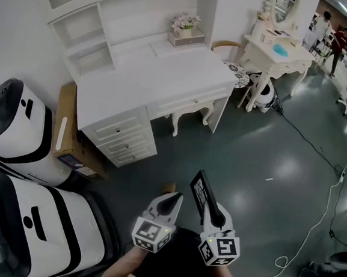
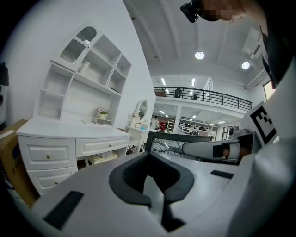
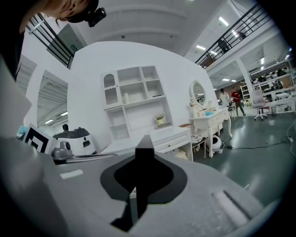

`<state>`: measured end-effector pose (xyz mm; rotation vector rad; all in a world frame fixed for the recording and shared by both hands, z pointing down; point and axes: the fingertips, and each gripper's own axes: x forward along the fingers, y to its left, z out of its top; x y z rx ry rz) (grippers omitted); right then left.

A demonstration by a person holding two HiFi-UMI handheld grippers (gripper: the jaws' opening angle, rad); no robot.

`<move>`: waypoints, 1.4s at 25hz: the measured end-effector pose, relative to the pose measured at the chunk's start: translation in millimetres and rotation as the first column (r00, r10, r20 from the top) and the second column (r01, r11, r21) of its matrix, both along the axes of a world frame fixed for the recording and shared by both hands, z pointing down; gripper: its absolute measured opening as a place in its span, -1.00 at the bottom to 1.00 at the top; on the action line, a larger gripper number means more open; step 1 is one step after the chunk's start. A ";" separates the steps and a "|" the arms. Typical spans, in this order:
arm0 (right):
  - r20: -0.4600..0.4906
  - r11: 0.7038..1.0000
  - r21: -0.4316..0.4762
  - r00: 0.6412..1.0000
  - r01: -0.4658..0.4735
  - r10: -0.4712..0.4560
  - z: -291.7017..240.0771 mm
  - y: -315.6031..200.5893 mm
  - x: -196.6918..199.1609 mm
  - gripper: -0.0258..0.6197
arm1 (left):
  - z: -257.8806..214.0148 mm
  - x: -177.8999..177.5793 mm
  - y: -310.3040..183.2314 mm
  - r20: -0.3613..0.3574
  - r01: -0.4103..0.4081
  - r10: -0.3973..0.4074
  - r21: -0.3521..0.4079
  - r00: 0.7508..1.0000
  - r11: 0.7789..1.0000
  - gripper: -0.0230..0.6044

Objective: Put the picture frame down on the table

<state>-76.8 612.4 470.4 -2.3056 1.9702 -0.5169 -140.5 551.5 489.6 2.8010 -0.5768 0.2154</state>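
My right gripper (image 1: 211, 209) is shut on a black picture frame (image 1: 201, 191) and holds it upright on edge, low in the head view above the dark floor. The right gripper view shows only the frame's black edge (image 3: 144, 159), standing between the jaws. In the left gripper view the frame's patterned face (image 2: 172, 144) shows beside the right gripper (image 2: 217, 149). My left gripper (image 1: 169, 202) is shut on nothing, just left of the frame. The white desk (image 1: 148, 81) with a shelf unit stands well ahead, apart from both grippers.
A box with flowers (image 1: 186, 30) sits at the desk's back. A cardboard box (image 1: 71, 135) and two white-and-black machines (image 1: 17, 130) stand left. A vanity table (image 1: 277, 53) and a chair (image 1: 235, 68) stand right. Cables (image 1: 310, 237) cross the floor.
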 end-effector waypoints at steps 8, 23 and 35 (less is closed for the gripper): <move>0.008 1.000 -0.014 1.000 -0.008 0.008 4.3 -25.1 18.5 -0.88 | 4.1 23.5 -20.8 0.013 -0.026 0.026 0.001 1.000 1.000 -0.89; 0.020 1.000 -0.020 1.000 -0.003 0.003 -0.6 -106.1 58.0 -0.88 | -6.6 63.9 -99.2 0.032 -0.036 0.035 0.015 0.999 0.999 -0.89; 0.023 1.000 -0.015 1.000 -0.011 0.011 -9.9 -186.4 74.4 -0.88 | -19.6 75.6 -184.4 0.030 -0.020 0.020 0.028 0.999 0.999 -0.89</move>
